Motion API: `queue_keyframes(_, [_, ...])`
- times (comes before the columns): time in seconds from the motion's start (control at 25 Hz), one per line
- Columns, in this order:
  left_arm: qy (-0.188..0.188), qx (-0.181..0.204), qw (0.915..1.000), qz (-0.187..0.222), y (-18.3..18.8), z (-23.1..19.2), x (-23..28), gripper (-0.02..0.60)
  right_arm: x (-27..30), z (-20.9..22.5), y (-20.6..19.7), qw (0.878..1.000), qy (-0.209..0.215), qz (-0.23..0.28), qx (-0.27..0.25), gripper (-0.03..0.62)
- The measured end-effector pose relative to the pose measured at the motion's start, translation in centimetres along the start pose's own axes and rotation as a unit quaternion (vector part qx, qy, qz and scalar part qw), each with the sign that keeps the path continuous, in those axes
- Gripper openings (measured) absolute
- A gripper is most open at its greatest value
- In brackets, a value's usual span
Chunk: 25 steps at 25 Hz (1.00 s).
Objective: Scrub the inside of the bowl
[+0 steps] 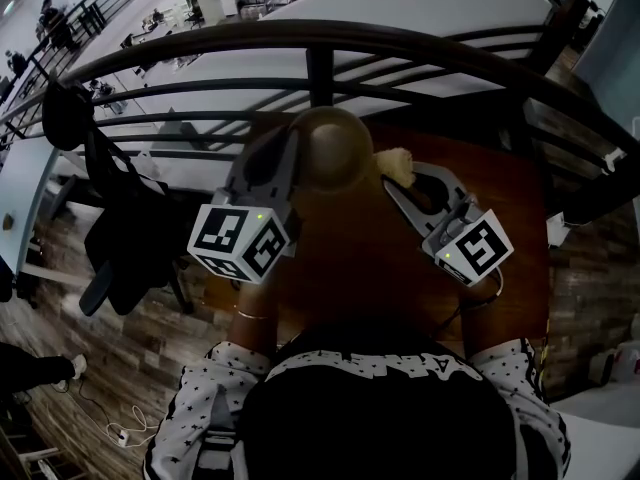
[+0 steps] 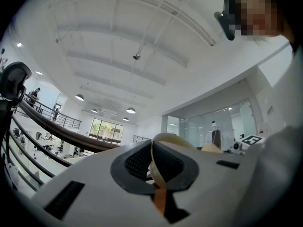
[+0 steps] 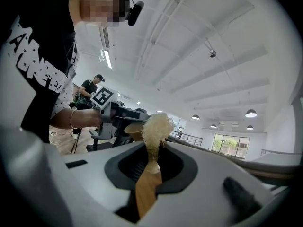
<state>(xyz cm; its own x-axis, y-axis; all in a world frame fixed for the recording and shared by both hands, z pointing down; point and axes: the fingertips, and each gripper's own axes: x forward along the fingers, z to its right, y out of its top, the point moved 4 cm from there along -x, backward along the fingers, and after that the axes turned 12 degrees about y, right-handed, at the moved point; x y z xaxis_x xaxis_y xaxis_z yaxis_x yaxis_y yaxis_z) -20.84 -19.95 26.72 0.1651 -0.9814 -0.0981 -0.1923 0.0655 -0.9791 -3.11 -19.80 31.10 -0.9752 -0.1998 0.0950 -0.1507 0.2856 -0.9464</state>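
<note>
Two grippers, both clamped, held over a brown desk [image 1: 515, 203]. L gripper [image 2: 154, 165]: jaws nearly together, pinching the rim of the one tan bowl [image 1: 335, 146]. The bowl is lifted clear of the desk, outer wall toward the head cam; its inside isn't visible, so contents can't be told. R gripper [image 3: 149, 167]: jaws closed on the single pale fibrous scrubber [image 3: 156, 126], whose tuft sits just beside the bowl's right edge; contact unclear. Count: 2 grippers, 1 bowl, 1 scrubber. Beyond the desk, a dark curved railing [image 1: 400, 40] w/ an open hall below.
</note>
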Motion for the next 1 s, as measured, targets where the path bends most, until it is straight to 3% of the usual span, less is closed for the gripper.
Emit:
queue_keyframes(0.24, [-0.011,0.0,0.9999,-0.001,0.2,0.6,0.2,0.023,0.8,0.3,0.9,1.0,-0.012,0.0,-0.021,0.061])
queue_keyframes(1.0, [0.011,-0.002,0.9999,0.002,0.2,0.3,0.4,0.023,2.8,-2.6,-0.3,1.0,0.02,0.021,0.012,0.061])
